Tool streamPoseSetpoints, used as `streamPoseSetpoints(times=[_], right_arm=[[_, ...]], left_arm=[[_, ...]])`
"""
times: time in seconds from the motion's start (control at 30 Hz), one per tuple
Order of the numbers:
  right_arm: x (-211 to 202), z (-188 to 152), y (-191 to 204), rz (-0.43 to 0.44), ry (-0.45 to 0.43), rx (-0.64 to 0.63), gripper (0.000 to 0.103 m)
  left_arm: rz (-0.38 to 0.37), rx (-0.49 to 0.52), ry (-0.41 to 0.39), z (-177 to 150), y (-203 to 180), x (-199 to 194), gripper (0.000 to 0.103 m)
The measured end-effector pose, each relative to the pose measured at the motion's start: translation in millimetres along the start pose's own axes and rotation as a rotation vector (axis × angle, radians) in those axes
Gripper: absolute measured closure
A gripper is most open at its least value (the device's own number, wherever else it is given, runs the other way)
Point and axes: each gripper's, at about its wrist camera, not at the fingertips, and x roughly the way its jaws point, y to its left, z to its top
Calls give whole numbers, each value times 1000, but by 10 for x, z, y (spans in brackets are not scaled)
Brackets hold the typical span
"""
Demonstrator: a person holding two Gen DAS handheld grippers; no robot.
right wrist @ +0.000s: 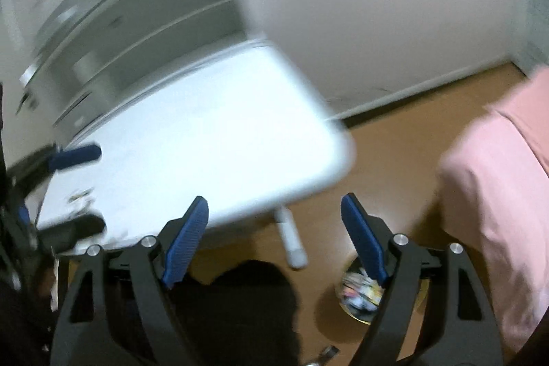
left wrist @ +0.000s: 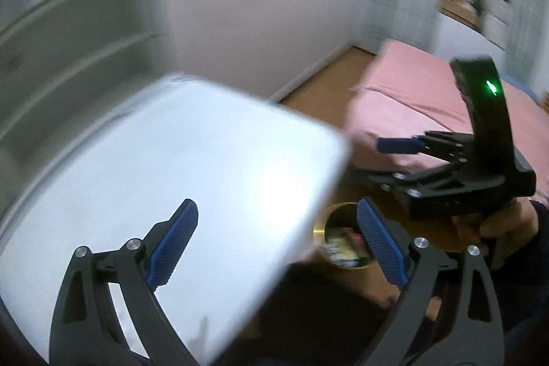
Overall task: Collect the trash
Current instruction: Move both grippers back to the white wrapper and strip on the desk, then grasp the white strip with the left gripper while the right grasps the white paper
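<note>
Here both claws stand spread with nothing between their blue pads. The left gripper [left wrist: 278, 240] hangs above the near corner of a white table [left wrist: 164, 167]: its left pad [left wrist: 175, 242] lies over the tabletop, its right pad [left wrist: 381, 242] past the table's edge, over the floor. Just behind that right pad, low on the wooden floor [left wrist: 319, 81], sits a round bin with a gold rim [left wrist: 343, 237]; coloured wrappers lie inside it, too blurred to name. To the right of the left claw and a little beyond it, a hand [left wrist: 494, 228] grips the black handle of the right gripper [left wrist: 398, 146], seen side-on with one blue pad pointing left and a green light on its curved back. Behind that lies a pink bedcover [left wrist: 411, 98].

From the right wrist view, the right gripper [right wrist: 274, 237] is likewise wide apart and empty. The white table [right wrist: 206, 132] fills the space ahead and to the left of it, its rounded corner just in front of the gap between the pads. A white table leg [right wrist: 291, 239] slants down between the pads. The gold-rimmed bin [right wrist: 360, 294] shows below and partly behind the right pad, with mixed wrappers in it. The pink bedcover [right wrist: 497, 194] rises on the right of the claw. At the far left edge the left gripper [right wrist: 73, 156] shows one blue pad over the tabletop. A grey shelf unit [right wrist: 137, 23] stands behind the table, badly smeared by blur.
</note>
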Motion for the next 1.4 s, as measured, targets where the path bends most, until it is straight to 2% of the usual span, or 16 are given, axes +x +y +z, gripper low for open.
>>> streamPoseSetpoints(times=[0.13,0.17,0.3,0.37,0.5,0.63,0.7,0.8,0.83,0.87,0.97,1.07,1.23,1.3,1.37,1.4], right_arm=[[373,115,940,148,48,-157,23],[490,121,1254,192,66,-217,22],[789,38,2091,273,111,-388,20],[889,-16,2379,291,134,-444,20],[1117,-159,2819,292,165,-534,20],[1259,-225,2946,260,181,-579,20],[1306,-258,2997,250,194,-597,26],[1319,-277,3006,250,188,-627,46],[1302,-276,3015,257,190,-630,64],[1300,-276,3005,257,194,-631,74],[1282,-250,2938,256,205,-629,86],[1232,-239,2837,251,211,-621,92],[1221,-236,2786,251,216,-626,96],[1219,-220,2765,250,214,-618,96],[1196,-210,2714,247,210,-610,96],[1172,-216,2687,246,207,-604,96]], left_arm=[[200,-117,18,-519,962,-508,10],[236,-138,22,-617,1110,-585,10],[348,-245,48,-1089,1715,-891,10],[368,-278,57,-1239,1844,-941,10],[353,-309,65,-1453,1957,-934,10],[333,-310,72,-1537,2038,-854,10],[318,-306,79,-1577,2087,-816,10],[298,-286,90,-1574,2145,-718,10],[292,-271,98,-1557,2167,-674,10],[282,-252,103,-1542,2184,-626,10],[246,-201,133,-1488,2179,-471,10],[229,-164,165,-1438,2181,-301,10],[207,-122,189,-1366,2170,-127,11],[204,-112,191,-1346,2159,-88,19],[200,-105,214,-1334,2137,-31,39],[191,-110,214,-1327,2131,-20,43]])
